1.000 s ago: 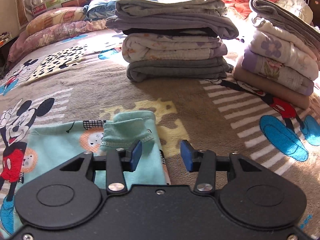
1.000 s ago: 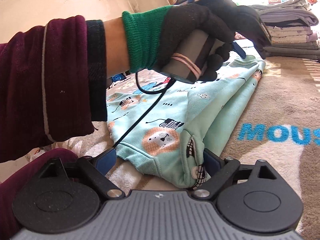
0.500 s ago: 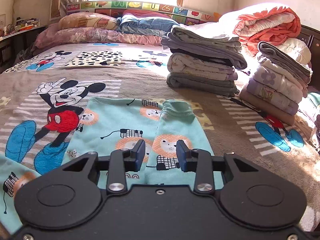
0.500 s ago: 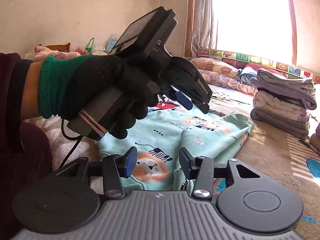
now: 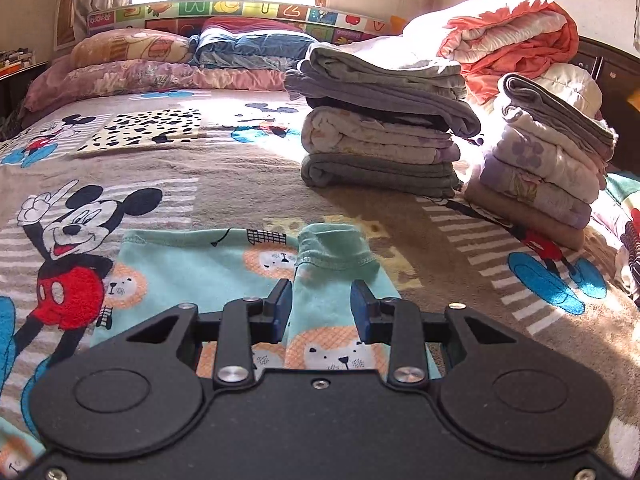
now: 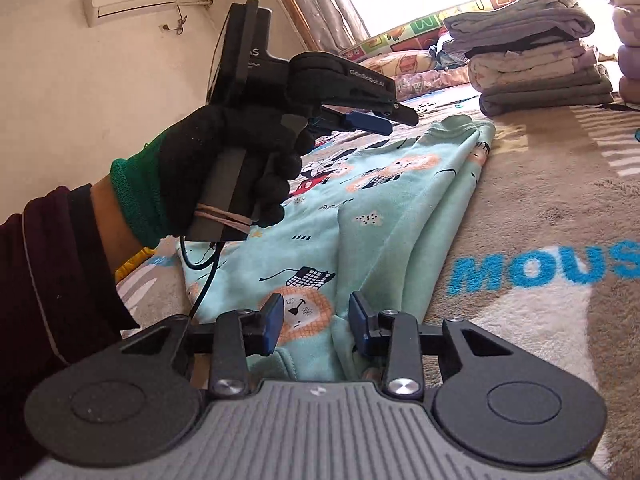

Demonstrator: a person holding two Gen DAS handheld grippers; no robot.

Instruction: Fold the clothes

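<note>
Lying flat on the brown cartoon-print blanket [image 5: 248, 184], the mint-green lion-print cotton garment [image 5: 224, 264] looks light, limp and unbreakable — best pinched at a hem or folded edge. Left gripper [image 5: 320, 308] hovers above its cuff, jaws spread; right gripper [image 6: 316, 320] straddles the near fold, jaws spread too.

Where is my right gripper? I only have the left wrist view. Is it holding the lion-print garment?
Observer: No. The right gripper is open, its fingers on either side of the mint garment's near edge.
Operator: Is the garment folded on that side?
Observer: Yes, its right side is doubled over lengthwise, with the layered edges running toward the folded stack.
Operator: And my left gripper, is it touching the cloth?
Observer: It seems not. The left gripper hangs above the cloth, held by a gloved hand.
</note>
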